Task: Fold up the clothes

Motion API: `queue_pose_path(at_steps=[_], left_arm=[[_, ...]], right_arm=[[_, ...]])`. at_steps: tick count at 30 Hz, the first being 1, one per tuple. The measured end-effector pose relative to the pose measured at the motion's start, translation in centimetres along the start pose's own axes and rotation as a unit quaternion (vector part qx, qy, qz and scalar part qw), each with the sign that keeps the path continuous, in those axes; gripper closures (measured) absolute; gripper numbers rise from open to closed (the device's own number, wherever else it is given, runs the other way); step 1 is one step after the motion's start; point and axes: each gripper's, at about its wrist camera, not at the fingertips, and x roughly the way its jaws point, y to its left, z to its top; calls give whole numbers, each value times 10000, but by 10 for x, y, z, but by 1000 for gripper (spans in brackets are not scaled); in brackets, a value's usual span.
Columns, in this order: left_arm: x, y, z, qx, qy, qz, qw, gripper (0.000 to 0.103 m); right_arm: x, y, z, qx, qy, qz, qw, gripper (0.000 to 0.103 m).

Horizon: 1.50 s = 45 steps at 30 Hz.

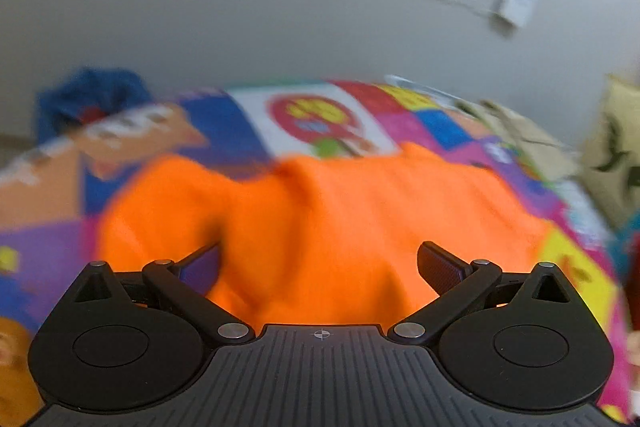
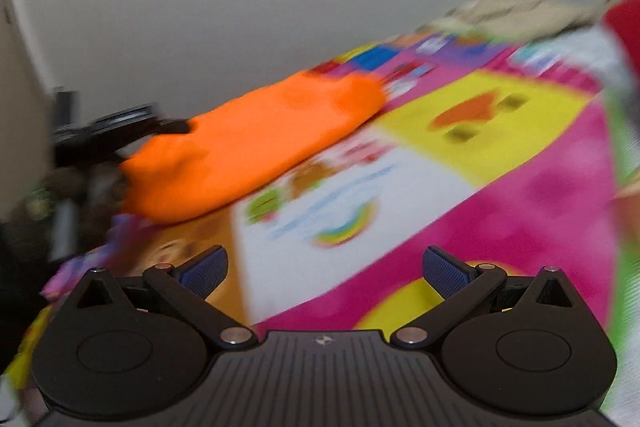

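Observation:
An orange garment (image 1: 320, 223) lies bunched on a colourful patterned bedspread (image 1: 256, 123). My left gripper (image 1: 320, 263) is open, right over the near edge of the garment, its fingers spread on either side of the cloth. In the right wrist view the same orange garment (image 2: 256, 143) lies at the left middle, with the left gripper (image 2: 120, 131) at its left end. My right gripper (image 2: 324, 267) is open and empty above the bedspread (image 2: 520, 195), well to the right of the garment. Both views are blurred by motion.
A blue cloth (image 1: 88, 99) sits at the far left edge of the bed. Beige bedding and a pillow (image 1: 616, 147) lie at the right. A grey wall with white sockets (image 1: 516, 3) is behind the bed.

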Motion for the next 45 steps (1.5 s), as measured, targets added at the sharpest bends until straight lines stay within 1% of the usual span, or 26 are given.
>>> queue_pose_path(at_steps=[2,4,6,7,8,9,11,13,14,16,17,19,21,23,24,27,28,30,32,34,36,38,40,41,44,45], left_arm=[[-9,-13,-9,90,28,-604,9981,0],[-33,-43,-27,695,98,-1313,9889,0],[-57,-73,-49,1326,249,-1973,9710,0],[-71,-88,-64,1643,412,-2290,9586,0],[-81,-99,-78,1869,559,-2489,9487,0],[-91,-108,-93,2078,683,-2578,9411,0],[-105,-119,-118,2329,947,-2636,9313,0],[-115,-117,-131,2321,1146,-2786,9249,0],[-119,-114,-134,2283,1181,-2817,9244,0],[-129,-108,-135,2315,1085,-2756,9267,0],[-135,-105,-136,2347,1003,-2681,9290,0],[-139,-96,-128,2301,800,-2382,9402,0],[-139,-86,-116,2054,610,-2029,9555,0],[-134,-76,-106,1725,415,-1452,9734,0],[-132,-71,-101,1556,316,-1158,9805,0],[-105,-52,-85,1164,210,-284,9926,0],[-96,-46,-79,1032,174,8,9945,0],[-83,-26,-68,659,210,391,9968,0],[-66,-7,-60,228,212,536,9981,0],[-57,8,-55,0,123,798,9967,0],[-49,15,-53,-14,97,1072,9942,0],[-39,23,-51,-63,203,1099,9937,0],[-33,25,-50,-112,289,948,9950,1],[-33,26,-50,-118,308,865,9957,5],[-24,21,-50,93,215,748,9969,31],[-22,19,-50,177,189,718,9971,35]], right_arm=[[-11,-3,8,0,-285,-242,9993,0],[-20,-3,18,46,-570,-379,9976,0],[-25,5,26,-40,-733,-512,9960,0],[-27,8,30,-83,-815,-579,9950,0],[-29,12,34,-140,-885,-642,9939,0],[-29,18,37,-264,-900,-690,9932,0],[-27,32,43,-524,-922,-790,9912,0],[-25,49,48,-797,-978,-818,9886,0],[-23,58,51,-936,-1007,-807,9872,0],[-14,76,57,-1212,-947,-810,9848,0],[-4,84,59,-1356,-782,-876,9838,0],[15,92,57,-1492,-479,-1022,9823,0],[31,95,51,-1572,-205,-1154,9806,0],[38,94,43,-1573,6,-1252,9796,0],[40,92,38,-1556,97,-1295,9793,0],[42,81,25,-1413,337,-1485,9782,0],[41,74,23,-1331,371,-1547,9783,0],[38,57,20,-1041,433,-1581,9810,0],[35,37,19,-647,495,-1534,9848,0],[34,20,19,-95,609,-1318,9894,0],[42,8,21,380,748,-1107,9903,0],[57,6,23,579,928,-887,9900,0],[73,12,28,562,1063,-646,9906,0],[82,16,30,530,1123,-512,9909,0],[112,32,42,182,1247,-247,9917,0],[123,39,47,-6,1232,-203,9922,0]])
